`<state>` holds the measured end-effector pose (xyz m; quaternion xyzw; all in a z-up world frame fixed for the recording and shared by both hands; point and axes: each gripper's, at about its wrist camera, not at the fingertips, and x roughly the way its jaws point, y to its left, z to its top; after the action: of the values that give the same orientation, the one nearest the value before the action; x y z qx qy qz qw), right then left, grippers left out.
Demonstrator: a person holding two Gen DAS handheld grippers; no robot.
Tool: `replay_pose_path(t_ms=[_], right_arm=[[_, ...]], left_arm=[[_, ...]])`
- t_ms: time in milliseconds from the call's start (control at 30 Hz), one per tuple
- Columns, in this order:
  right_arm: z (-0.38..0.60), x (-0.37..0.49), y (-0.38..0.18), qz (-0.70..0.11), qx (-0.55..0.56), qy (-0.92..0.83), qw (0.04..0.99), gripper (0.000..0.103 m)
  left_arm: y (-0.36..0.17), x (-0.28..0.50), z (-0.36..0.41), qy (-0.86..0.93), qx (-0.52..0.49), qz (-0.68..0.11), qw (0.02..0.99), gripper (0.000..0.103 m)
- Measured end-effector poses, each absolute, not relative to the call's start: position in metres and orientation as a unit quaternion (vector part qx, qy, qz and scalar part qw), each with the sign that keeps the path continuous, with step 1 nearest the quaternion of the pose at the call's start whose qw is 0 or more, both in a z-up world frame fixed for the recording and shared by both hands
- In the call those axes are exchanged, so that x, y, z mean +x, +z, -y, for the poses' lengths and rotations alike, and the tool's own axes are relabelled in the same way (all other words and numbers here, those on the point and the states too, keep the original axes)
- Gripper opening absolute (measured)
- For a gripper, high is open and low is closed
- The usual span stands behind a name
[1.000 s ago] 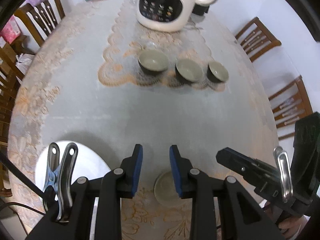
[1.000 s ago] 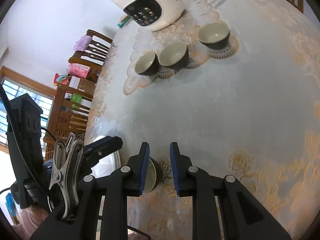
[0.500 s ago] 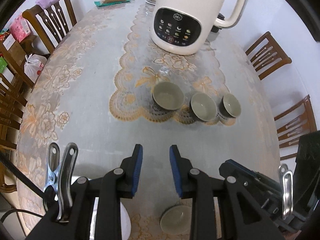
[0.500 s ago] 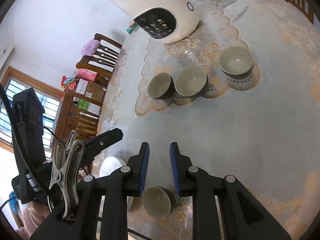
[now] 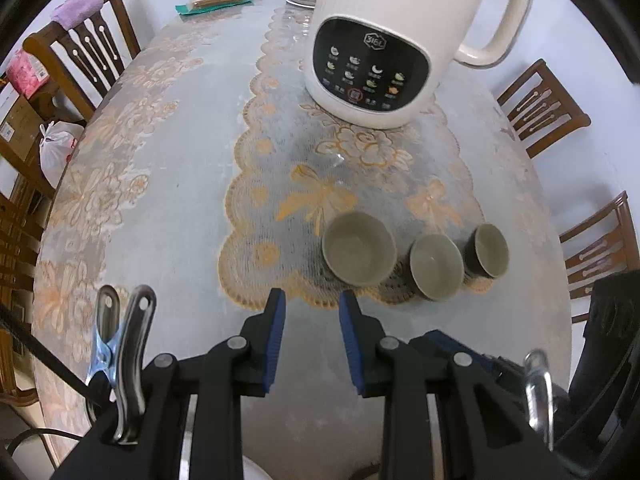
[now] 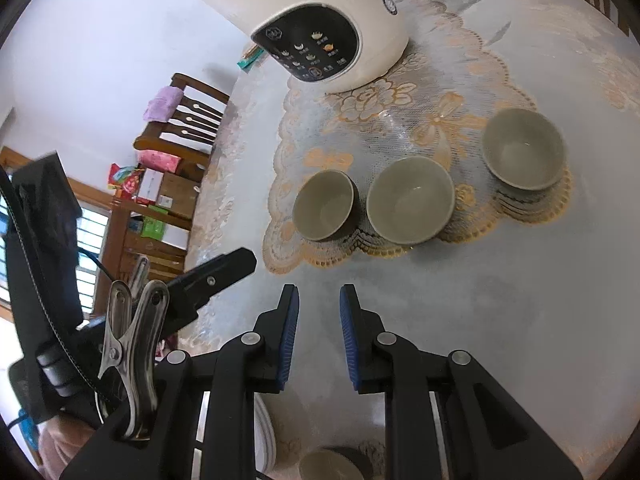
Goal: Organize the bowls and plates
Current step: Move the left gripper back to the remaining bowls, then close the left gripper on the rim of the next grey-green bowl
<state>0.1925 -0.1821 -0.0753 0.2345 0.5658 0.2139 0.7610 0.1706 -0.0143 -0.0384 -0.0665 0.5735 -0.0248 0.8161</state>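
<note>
- Left wrist view: the left hand-held gripper [image 5: 311, 303] points steeply down at the desk [image 5: 168, 240]; its blue-padded jaws stand a small gap apart with only bare cloth showing between them, pinching nothing
- Just beyond its fingertips lies the scalloped edge of a lace mat [image 5: 280, 208]; on the mat's near right part three grey-green bowls sit in a row, all upright and empty: the left bowl [image 5: 359, 253], the middle bowl [image 5: 436, 267] just beside it, and the right bowl [image 5: 487, 250] close against the middle one
- Farther along the mat stands a cream electric kettle [image 5: 380, 48] with a dark button panel facing the camera; wooden chairs [image 5: 544, 108] ring the desk; a purple cloth [image 5: 78, 8] hangs on one chair at the far left
- Right wrist view: the right hand-held gripper [image 6: 319, 306] has its jaws parted by a narrow gap, empty, over plain tablecloth; the other gripper's black body shows at its left
- Ahead of it the same three bowls stand on the mat's near edge; behind its fingers, at the bottom of the view, a fourth bowl [image 6: 326, 465] sits on the desk; just left of it the rim of a white plate [image 6: 265, 432] shows, mostly hidden by the gripper
</note>
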Motion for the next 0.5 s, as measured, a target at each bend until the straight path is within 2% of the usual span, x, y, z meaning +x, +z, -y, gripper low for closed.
replay_pose_path(t_ms=[500], right_arm=[[0.183, 0.217, -0.090, -0.533, 0.303, 0.168, 0.772, 0.022]], left_arm=[[-0.070, 0.209, 0.002, -0.052, -0.083, -0.598, 0.795, 0.028]])
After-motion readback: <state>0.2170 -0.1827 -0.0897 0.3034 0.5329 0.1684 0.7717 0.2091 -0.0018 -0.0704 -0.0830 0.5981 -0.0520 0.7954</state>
